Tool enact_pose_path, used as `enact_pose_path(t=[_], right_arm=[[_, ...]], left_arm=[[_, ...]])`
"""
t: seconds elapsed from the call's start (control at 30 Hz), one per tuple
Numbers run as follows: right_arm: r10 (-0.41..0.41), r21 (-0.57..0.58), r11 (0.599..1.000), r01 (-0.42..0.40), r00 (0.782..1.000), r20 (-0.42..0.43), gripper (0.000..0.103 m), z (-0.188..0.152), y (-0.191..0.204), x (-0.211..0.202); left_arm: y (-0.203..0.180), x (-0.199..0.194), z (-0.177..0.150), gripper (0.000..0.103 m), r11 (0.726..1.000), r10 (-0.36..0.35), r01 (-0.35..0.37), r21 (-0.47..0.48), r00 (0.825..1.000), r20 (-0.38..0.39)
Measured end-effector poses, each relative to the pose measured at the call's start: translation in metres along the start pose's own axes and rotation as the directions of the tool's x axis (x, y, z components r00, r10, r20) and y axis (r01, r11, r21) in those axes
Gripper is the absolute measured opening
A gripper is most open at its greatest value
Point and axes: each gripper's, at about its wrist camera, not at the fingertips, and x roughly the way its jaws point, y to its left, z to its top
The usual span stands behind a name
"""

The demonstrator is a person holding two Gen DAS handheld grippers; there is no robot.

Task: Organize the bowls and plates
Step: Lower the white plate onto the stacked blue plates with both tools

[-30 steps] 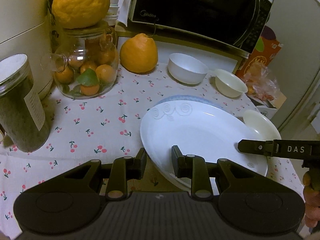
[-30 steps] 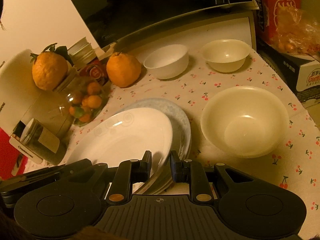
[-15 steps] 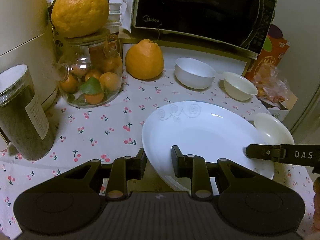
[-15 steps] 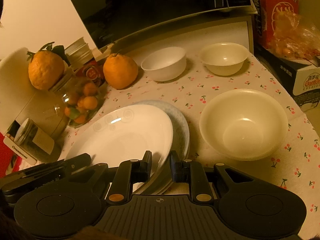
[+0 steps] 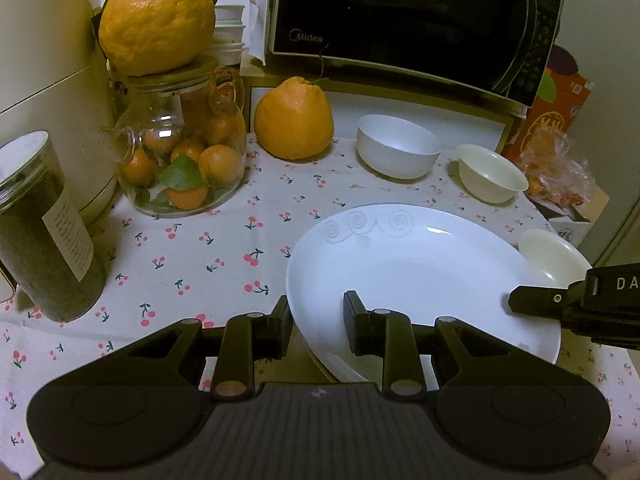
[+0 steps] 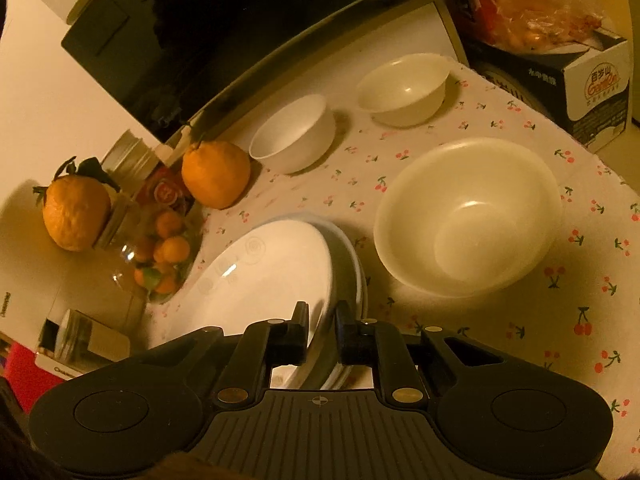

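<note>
A white plate [image 5: 420, 264] with swirl marks tops a stack on the cherry-print cloth; a blue-rimmed plate [image 6: 356, 264] shows beneath it. My left gripper [image 5: 319, 320] is shut on the white plate's near rim, one finger inside and one outside. My right gripper [image 6: 322, 322] straddles the opposite rim, its jaws closing with the white plate [image 6: 264, 280] pinched between them; its finger [image 5: 520, 300] shows in the left wrist view. A large cream bowl [image 6: 468, 216] sits right of the stack. A white bowl [image 5: 396, 146] and a small cream bowl [image 5: 490, 174] stand further back.
A glass jar of tangerines [image 5: 180, 160] with a big citrus [image 5: 156, 16] on its lid stands at the left, beside a dark canister [image 5: 40, 232]. Another citrus [image 5: 294, 120] and a microwave [image 5: 400, 20] are behind. A box with a bag [image 5: 560, 160] is at the right.
The right gripper has rolled, tilting its view, and its jaws have narrowed onto the plate rim. In the left view the blue rim behind the white plate no longer shows.
</note>
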Motion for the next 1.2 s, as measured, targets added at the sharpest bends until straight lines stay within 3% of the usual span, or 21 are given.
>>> enact_pose_path(t=[0.63, 0.93, 1.2], right_arm=[[-0.042, -0.035, 0.999, 0.042, 0.999, 0.01, 0.013, 0.005, 0.005, -0.004], [-0.088, -0.167, 0.982, 0.091, 0.996, 0.029, 0.014, 0.002, 0.019, -0.004], [-0.149, -0.327, 0.932, 0.159, 0.987, 0.056, 0.016, -0.005, 0.035, -0.001]], left_arm=[[-0.012, 0.007, -0.004, 0.035, 0.994, 0.075, -0.075, 0.08, 0.997, -0.006], [-0.01, 0.006, -0.004, 0.037, 0.991, 0.101, -0.101, 0.086, 0.995, -0.004], [-0.011, 0.007, -0.004, 0.036, 0.99, 0.105, -0.104, 0.099, 0.994, -0.007]])
